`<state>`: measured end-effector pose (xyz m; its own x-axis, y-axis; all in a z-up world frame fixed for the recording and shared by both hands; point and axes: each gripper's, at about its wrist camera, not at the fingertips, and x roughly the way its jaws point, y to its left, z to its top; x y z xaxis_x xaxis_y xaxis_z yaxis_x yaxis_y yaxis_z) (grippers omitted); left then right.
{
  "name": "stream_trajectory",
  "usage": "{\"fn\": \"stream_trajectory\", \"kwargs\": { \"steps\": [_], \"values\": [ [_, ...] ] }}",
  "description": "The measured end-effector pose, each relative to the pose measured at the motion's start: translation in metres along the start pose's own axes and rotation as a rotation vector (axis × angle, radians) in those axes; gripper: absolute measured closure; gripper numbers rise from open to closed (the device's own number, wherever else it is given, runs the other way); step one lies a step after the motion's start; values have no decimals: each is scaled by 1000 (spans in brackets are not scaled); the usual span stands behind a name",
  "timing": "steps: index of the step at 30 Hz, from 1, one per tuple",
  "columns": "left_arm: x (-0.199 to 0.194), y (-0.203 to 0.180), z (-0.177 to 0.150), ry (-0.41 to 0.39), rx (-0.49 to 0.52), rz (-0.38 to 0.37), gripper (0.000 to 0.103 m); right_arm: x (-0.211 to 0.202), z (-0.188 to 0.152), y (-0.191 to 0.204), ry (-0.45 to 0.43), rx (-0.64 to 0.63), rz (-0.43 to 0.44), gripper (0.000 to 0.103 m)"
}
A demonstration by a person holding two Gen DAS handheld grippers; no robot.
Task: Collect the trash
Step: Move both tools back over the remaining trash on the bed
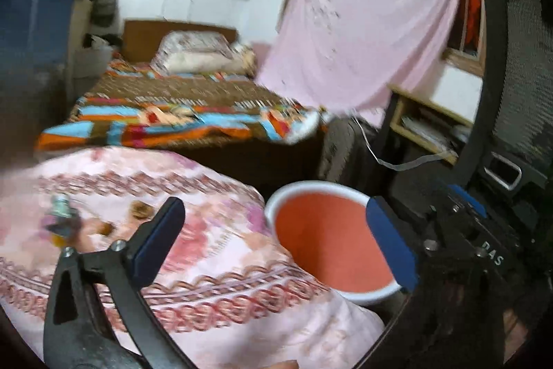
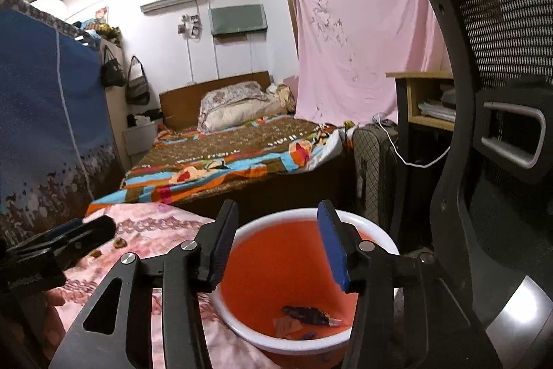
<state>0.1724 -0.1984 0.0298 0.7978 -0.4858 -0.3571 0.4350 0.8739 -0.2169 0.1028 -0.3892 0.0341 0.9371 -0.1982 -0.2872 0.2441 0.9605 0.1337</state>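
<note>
- The left tongs [image 1: 276,237] stand spread wide with nothing between the blue pads; one finger hangs over the pink patterned cloth [image 1: 193,265], the other over the basin's rim at 3 o'clock.
- The right tongs [image 2: 276,248] stand partly open and empty, poised above the basin [image 2: 293,338] and pointing slightly downward into it.
- The basin, red inside with a white rim, sits at the cloth's edge, beside a black mesh chair [image 2: 501,57].
- Trash wrappers [image 2: 307,317], dark purple and pale, lie on the basin's bottom, toward 6 o'clock below the right tongs.
- More small scraps [image 1: 140,210] remain on the cloth at 9 o'clock in the left wrist view, near a blurred colourful object [image 1: 62,217].
- A bed [image 2: 235,154] with a bright blanket lies behind, at 12 o'clock.
</note>
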Motion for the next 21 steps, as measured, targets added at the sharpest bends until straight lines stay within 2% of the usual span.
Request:
{"fn": "stream_trajectory", "kwargs": {
  "steps": [1, 4, 6, 8, 14, 21],
  "values": [
    [-4, 4, 1, -17, -8, 8, 12, -1, 2, 3, -5, -6, -3, 50],
    [-15, 17, 3, -54, -31, 34, 12, -9, 6, 12, -46, -11, 5, 21],
    [-23, 25, 4, -79, -40, 65, 11, -16, 10, 18, -84, -10, 20, 15],
    [-31, 34, 5, -103, -46, 97, 11, -21, 13, 25, -112, -18, 29, 2],
    [-57, 58, 3, -165, -47, 184, 11, -28, 16, 48, -143, -47, 66, 0],
    [-86, 84, 0, -214, -28, 251, 11, -32, 10, 77, -167, -81, 121, 0]
  ]
}}
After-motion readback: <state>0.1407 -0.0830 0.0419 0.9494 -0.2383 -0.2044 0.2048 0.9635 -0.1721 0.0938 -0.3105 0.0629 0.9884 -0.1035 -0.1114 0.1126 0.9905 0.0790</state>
